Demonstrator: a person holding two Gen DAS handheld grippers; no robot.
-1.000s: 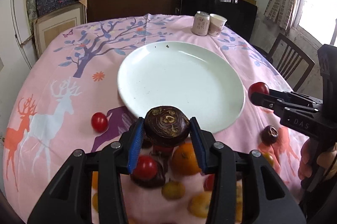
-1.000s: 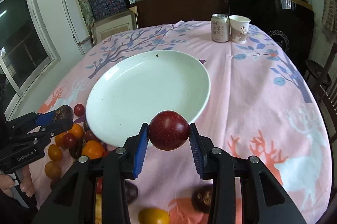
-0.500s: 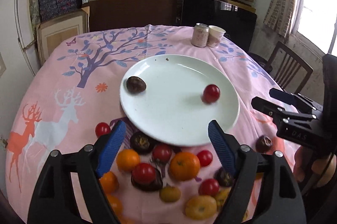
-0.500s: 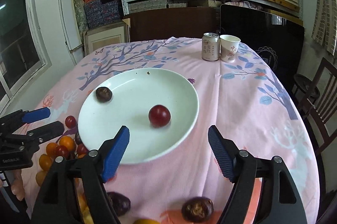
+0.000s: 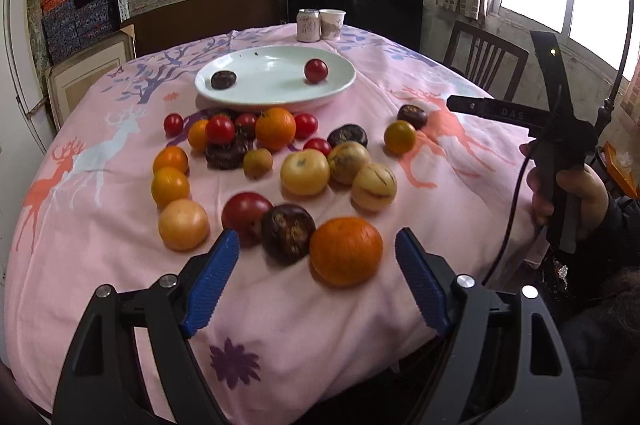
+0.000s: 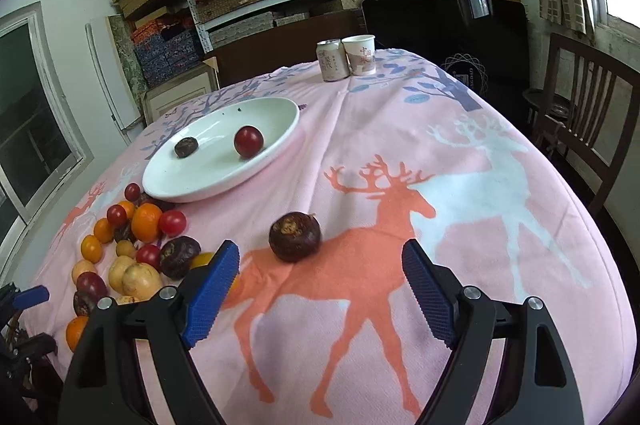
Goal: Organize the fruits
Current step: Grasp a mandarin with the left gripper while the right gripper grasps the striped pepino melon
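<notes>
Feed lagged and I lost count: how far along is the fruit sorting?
Barely begun. Done: a dark fruit and a red one lie on the plate. In hand: nothing; left gripper open, right gripper opening, empty. Left: the pile on the cloth, plus a lone dark fruit.

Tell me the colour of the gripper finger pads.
Blue, ribbed pads; clearest in the right wrist view.

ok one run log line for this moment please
left hand-held gripper: open, empty | right hand-held gripper: opening, empty | plate: dark fruit, red fruit | rest of fruit on tablecloth
</notes>
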